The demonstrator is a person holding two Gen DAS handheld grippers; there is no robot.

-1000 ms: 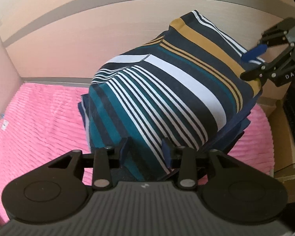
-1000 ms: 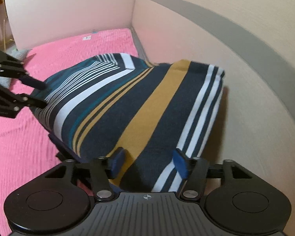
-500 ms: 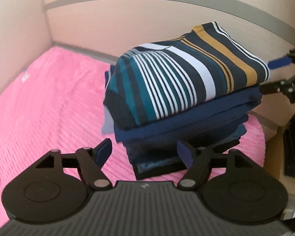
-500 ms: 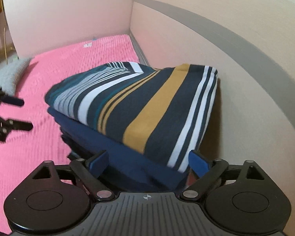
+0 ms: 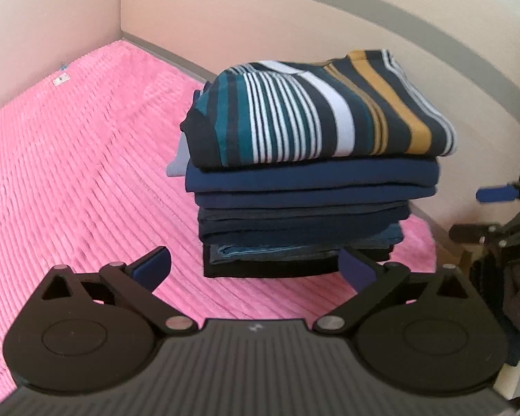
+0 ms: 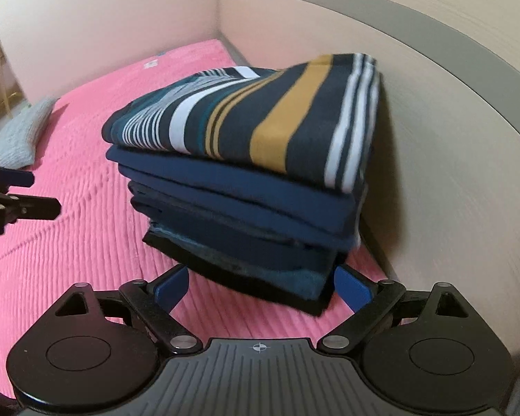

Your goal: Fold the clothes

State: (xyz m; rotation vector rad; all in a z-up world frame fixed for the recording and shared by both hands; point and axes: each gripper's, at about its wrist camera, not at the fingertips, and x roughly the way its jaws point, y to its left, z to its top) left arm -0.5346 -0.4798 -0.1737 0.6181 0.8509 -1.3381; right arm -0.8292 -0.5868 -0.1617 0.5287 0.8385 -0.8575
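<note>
Now striped shirt [image 5: 322,111] tops folded stack [image 5: 301,222] on pink bed [image 5: 86,173], against headboard. Left tool [image 5: 254,263] and right tool [image 6: 260,282] both spread wide, empty, stack dead ahead, right nearer.

The far side of the stack of folded clothes [image 6: 246,208] is hidden against the headboard [image 6: 433,104]. In the left wrist view the right gripper [image 5: 492,211] is cut off by the right edge, its lettering only partly readable. The grey cloth [image 6: 20,131] is blurred and cropped at the left edge, as is the left gripper [image 6: 27,190]
</note>
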